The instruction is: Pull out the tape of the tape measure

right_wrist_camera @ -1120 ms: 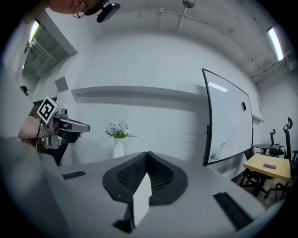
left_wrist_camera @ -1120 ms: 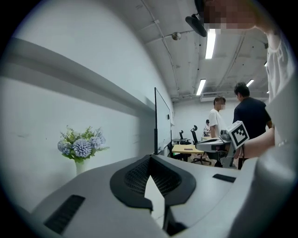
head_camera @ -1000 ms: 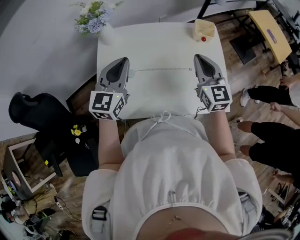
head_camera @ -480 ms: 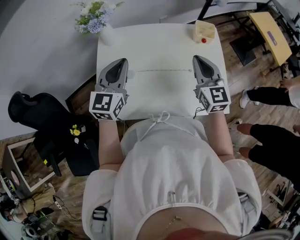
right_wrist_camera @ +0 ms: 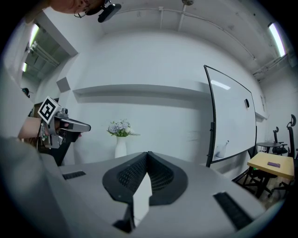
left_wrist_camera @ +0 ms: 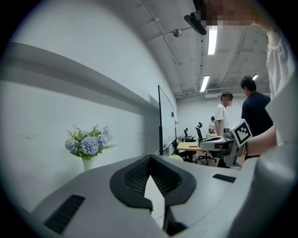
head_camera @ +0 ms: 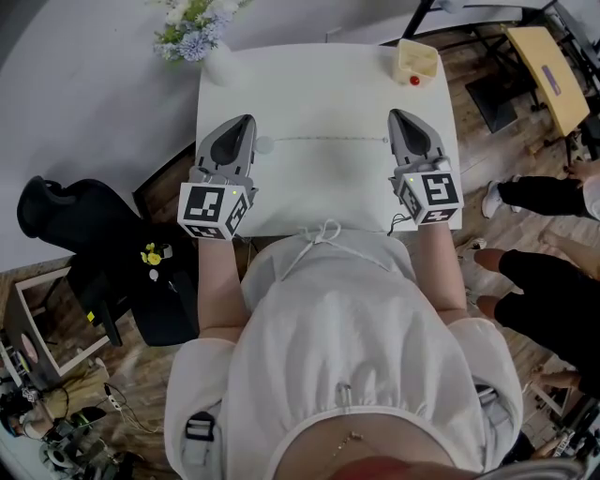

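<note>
Table (head_camera: 319, 84): carrying tape (head_camera: 328, 140) lying drawn out between grippers.
Left gripper (head_camera: 247, 120): clenching shut.
Right gripper (head_camera: 395, 113): clenching shut.
Room: showing flowers (head_camera: 187, 28), wooden floor (head_camera: 464, 61).

You're holding a grey left hand-held gripper (head_camera: 249, 122) and right hand-held gripper (head_camera: 395, 115), with black-and-white marker cubes (head_camera: 216, 208), over a white surface (head_camera: 319, 84).

L gripper (head_camera: 247, 122), R gripper (head_camera: 395, 115): jaws together, approx. level
</note>
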Motion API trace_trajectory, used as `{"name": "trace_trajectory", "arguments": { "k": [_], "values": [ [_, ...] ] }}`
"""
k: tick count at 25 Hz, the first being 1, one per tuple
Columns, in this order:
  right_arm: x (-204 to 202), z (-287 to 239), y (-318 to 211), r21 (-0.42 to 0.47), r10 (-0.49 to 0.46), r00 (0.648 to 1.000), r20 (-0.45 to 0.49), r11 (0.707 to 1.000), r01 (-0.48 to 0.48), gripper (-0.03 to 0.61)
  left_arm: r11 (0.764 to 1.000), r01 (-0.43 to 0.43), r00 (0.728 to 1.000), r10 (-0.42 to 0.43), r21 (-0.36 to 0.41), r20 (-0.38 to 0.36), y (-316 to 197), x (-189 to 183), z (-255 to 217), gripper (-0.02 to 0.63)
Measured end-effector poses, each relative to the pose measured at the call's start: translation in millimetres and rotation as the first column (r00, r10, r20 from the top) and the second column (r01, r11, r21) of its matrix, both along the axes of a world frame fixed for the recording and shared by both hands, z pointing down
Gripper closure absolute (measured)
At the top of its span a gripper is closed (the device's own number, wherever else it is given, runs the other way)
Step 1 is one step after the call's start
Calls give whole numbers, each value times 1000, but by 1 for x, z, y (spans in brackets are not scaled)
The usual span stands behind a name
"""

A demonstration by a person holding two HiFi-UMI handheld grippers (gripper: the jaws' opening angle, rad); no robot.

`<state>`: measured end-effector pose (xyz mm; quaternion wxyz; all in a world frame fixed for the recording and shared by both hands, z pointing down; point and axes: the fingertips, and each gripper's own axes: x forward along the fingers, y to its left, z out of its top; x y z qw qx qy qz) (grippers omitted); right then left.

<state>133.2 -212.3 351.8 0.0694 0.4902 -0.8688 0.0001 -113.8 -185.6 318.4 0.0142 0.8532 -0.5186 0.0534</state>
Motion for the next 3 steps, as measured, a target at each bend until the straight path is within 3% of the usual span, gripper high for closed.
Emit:
{"name": "trace_trajectory", "arguments": {
  "k": [3],
  "values": [
    [-1, 1, 0, -1, -2, 1000, 0, 1000, 2, 578, 1000, 5, 1000, -5, -4, 5, 0, -1, 2, 592]
  ]
}}
